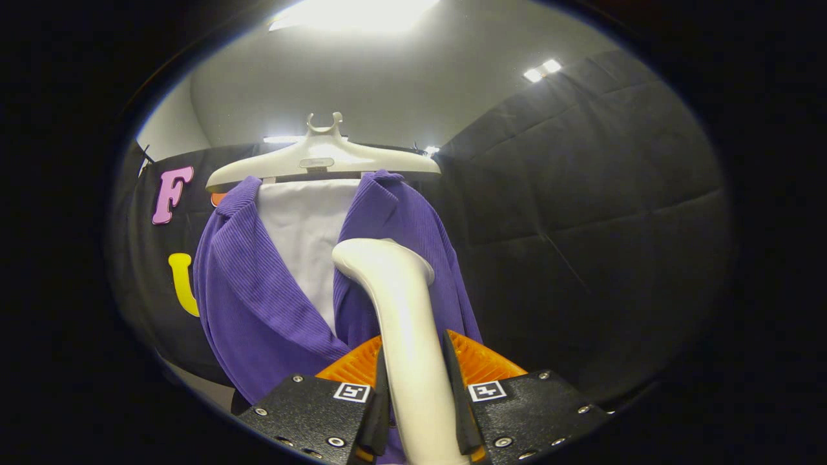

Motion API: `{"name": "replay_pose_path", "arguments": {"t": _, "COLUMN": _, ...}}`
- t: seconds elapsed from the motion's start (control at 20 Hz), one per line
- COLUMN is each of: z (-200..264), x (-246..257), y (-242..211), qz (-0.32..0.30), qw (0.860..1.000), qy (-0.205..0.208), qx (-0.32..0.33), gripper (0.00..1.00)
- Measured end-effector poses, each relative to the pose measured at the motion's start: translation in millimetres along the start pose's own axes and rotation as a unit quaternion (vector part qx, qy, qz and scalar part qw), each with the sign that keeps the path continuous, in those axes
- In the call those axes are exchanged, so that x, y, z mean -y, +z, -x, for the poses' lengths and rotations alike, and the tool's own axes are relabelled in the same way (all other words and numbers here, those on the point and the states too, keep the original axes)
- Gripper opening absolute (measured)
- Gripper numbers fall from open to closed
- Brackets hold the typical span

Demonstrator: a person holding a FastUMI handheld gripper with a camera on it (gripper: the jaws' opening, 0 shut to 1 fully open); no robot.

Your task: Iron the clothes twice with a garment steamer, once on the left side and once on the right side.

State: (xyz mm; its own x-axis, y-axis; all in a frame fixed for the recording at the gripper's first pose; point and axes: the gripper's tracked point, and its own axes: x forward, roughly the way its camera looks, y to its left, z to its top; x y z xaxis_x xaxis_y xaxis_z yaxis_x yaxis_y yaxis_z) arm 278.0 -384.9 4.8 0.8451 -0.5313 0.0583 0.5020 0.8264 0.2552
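Observation:
A purple ribbed jacket (pixel 252 303) over a white panel (pixel 303 239) hangs on a white hanger (pixel 323 158) ahead of me. My gripper (pixel 417 387) is shut on the white handle of the garment steamer (pixel 400 310), both fingers pressing its sides. The steamer's head (pixel 381 255) rises beyond the fingers and sits against the jacket's right front panel, just beside the lapel opening, at chest height. The jacket's lower part is hidden behind the fingers and the steamer.
Black padded booth walls (pixel 581 213) stand behind and to the right of the jacket. A pale strip of floor or table (pixel 200 384) shows below the jacket's left hem. Ceiling lights (pixel 543 70) glare above.

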Motion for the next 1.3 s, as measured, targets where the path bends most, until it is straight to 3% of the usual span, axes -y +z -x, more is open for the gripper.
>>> {"name": "replay_pose_path", "arguments": {"t": 0.8, "z": 21, "x": 38, "y": -87, "qz": 0.003, "qw": 0.996, "qy": -0.033, "qx": -0.087, "gripper": 0.41}}
{"name": "replay_pose_path", "arguments": {"t": 1.3, "z": 45, "x": 58, "y": -169, "qz": 0.047, "qw": 0.986, "qy": -0.038, "qx": -0.155, "gripper": 0.41}}
